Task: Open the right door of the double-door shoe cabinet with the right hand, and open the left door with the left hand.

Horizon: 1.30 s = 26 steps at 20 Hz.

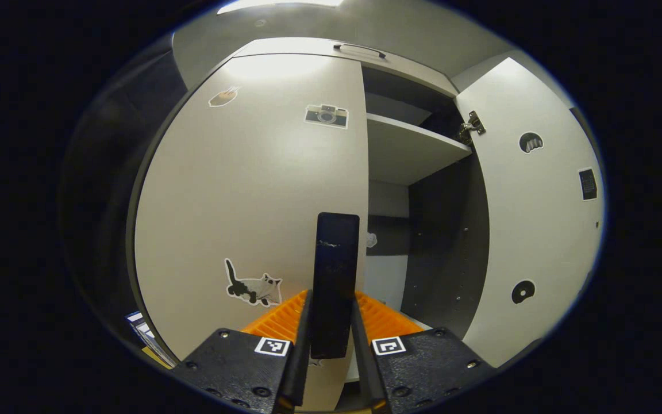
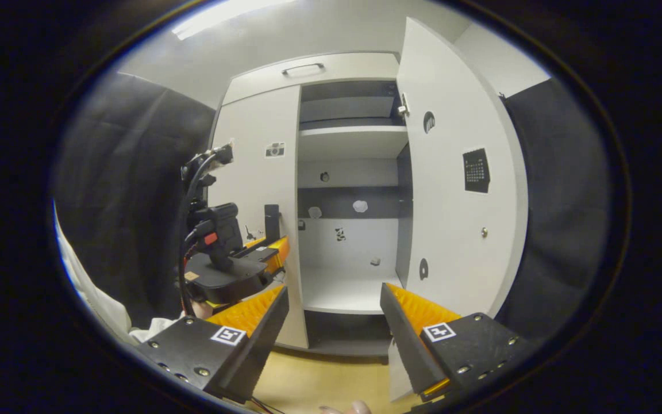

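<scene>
The shoe cabinet's left door (image 1: 250, 190) is white with stickers and looks closed. Its black upright handle (image 1: 335, 259) sits between the fingers of my left gripper (image 1: 334, 299), which is shut on it. The right door (image 1: 532, 218) is swung wide open, baring the shelves (image 1: 411, 152). In the right gripper view my right gripper (image 2: 334, 328) hangs open and empty in front of the open compartment, apart from the right door (image 2: 457, 190). My left gripper (image 2: 233, 259) appears there at the left door's handle (image 2: 272, 221).
A top panel with a metal pull (image 2: 303, 69) runs above both doors. A lower shelf (image 2: 342, 293) lies inside the cabinet over a wooden floor (image 2: 308, 379). Black cloth hangs on both sides. A white sleeve (image 2: 101, 305) is at the lower left.
</scene>
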Motion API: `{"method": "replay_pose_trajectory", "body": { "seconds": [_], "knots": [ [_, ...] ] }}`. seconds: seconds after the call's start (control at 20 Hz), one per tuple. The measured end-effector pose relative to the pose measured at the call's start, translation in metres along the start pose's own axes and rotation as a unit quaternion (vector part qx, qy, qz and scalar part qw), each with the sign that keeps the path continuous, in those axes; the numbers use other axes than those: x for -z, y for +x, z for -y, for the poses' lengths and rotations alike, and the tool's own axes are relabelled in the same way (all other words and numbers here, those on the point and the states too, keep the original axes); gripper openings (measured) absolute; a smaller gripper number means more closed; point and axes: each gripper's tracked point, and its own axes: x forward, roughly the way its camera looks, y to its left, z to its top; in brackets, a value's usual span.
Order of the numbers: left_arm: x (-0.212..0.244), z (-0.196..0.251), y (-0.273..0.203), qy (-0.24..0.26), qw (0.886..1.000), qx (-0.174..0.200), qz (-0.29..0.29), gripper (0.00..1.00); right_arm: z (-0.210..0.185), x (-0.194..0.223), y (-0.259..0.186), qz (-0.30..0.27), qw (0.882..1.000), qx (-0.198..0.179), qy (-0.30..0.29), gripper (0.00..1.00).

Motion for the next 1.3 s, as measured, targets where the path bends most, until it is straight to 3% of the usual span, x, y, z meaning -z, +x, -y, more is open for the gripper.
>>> {"method": "replay_pose_trajectory", "body": {
  "seconds": [0.5,0.75,1.3],
  "knots": [
    [0.000,0.000,0.000,0.005,1.000,-0.017,0.003,0.26,0.011,-0.002,-0.010,0.002,1.000,-0.006,-0.009,0.96],
    [0.000,0.001,-0.003,0.006,1.000,-0.003,-0.001,0.23,0.020,-0.007,-0.020,0.008,1.000,-0.007,-0.004,0.96],
    [-0.006,0.000,-0.039,0.002,1.000,0.004,-0.019,0.21,0.003,-0.004,-0.038,0.006,0.998,-0.055,-0.010,0.96]
  ]
}}
